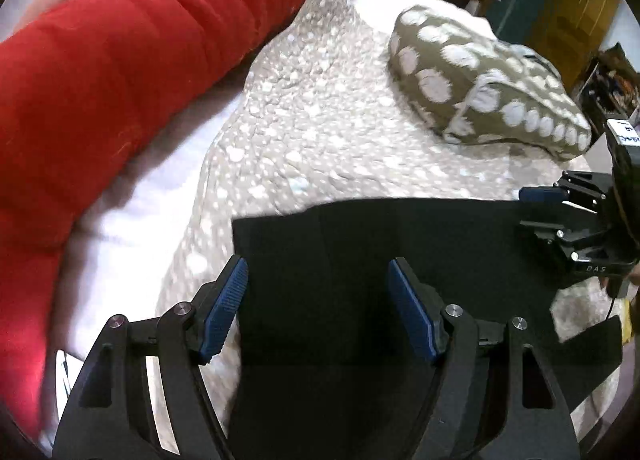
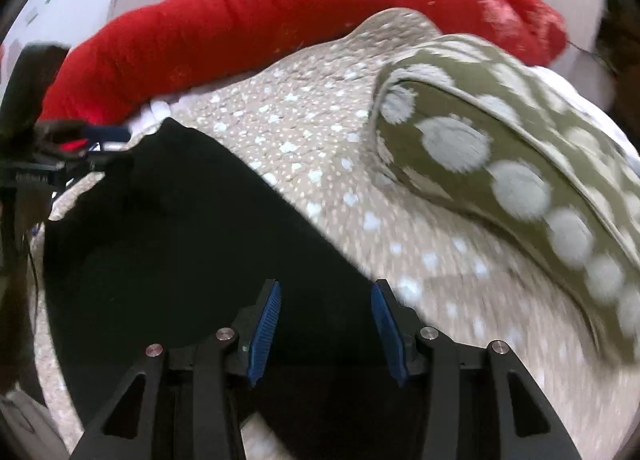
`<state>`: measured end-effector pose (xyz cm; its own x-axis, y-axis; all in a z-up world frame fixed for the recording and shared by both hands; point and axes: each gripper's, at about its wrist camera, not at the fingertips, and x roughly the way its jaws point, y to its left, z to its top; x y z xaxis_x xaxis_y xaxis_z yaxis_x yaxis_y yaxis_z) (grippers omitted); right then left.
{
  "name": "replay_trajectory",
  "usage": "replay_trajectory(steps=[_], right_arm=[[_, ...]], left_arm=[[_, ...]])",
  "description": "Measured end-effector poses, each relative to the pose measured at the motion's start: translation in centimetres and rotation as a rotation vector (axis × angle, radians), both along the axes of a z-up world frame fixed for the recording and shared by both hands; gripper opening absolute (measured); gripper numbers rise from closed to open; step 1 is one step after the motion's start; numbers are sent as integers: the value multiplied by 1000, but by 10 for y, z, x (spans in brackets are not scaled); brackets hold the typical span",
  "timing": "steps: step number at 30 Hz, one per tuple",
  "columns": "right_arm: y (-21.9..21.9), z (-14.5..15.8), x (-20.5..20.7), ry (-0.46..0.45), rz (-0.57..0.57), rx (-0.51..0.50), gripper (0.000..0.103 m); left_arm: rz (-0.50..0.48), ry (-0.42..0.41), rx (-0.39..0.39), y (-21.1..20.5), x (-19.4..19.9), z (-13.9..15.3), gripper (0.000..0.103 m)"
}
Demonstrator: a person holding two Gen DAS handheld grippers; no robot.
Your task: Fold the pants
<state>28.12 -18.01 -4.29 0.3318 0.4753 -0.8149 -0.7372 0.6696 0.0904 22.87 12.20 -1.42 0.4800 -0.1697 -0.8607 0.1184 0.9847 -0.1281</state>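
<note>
Both wrist cameras look steeply down, close above the black pants (image 1: 400, 260) (image 2: 180, 219), sharing the pillow (image 1: 480, 75) (image 2: 500, 139) beyond them.

**Black pants lying flat on the bed**

I am looking down at the pants (image 1: 400, 260): plain black cloth, so dark that no seams or pockets are showing. They are lying spread flat on the dotted beige cover, with a straight far edge and a clean square corner at my left in the left view. In my right view the pants (image 2: 192, 227) are showing a long diagonal edge and a rumpled, uneven far end.
</note>
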Motion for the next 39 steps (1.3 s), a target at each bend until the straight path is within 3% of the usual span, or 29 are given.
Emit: replay_trajectory(steps=[4,8,10,11,12,13,14,16,22,24,26,28,31,35,37,39], right_arm=[[12,-15,23,65,92,-50,45],[15,-21,38,161,130,-20,46],[19,-21,37,156,140,-44,43],[22,-18,32,144,162,-49,35],[25,-15,26,128,176,-54,17],[28,-13,21,98,169,-75,14],[30,-10,12,53,159,-98,10],[29,-2,-3,-5,139,-110,6],[9,54,-75,-151,95,-32,5],[0,74,-118,-178,102,13,5],[-10,85,-164,-177,113,63,5],[-2,79,-197,-153,131,105,5],[7,44,-238,-109,119,123,5],[14,-13,-238,-7,7,126,5],[11,-10,-240,12,-15,151,7],[8,7,-243,18,7,181,10]], left_arm=[[-34,52,51,9,27,-14,73],[-165,110,117,-4,43,-33,73],[-205,99,135,-10,43,-35,74],[-217,89,142,-12,41,-35,74],[-221,77,151,-14,40,-36,74],[-222,67,151,-14,39,-36,67],[-226,54,142,-14,36,-34,47],[-235,51,120,-13,30,-27,18],[-232,-99,112,-9,-34,22,18],[-220,-145,101,-4,-63,37,18],[-205,-167,42,8,-95,43,18],[-171,-166,-4,18,-121,40,18],[-107,-129,-27,28,-147,22,19],[26,-25,-3,54,-165,-4,19],[81,-12,23,65,-171,-2,19],[111,-57,34,73,-182,14,24]])
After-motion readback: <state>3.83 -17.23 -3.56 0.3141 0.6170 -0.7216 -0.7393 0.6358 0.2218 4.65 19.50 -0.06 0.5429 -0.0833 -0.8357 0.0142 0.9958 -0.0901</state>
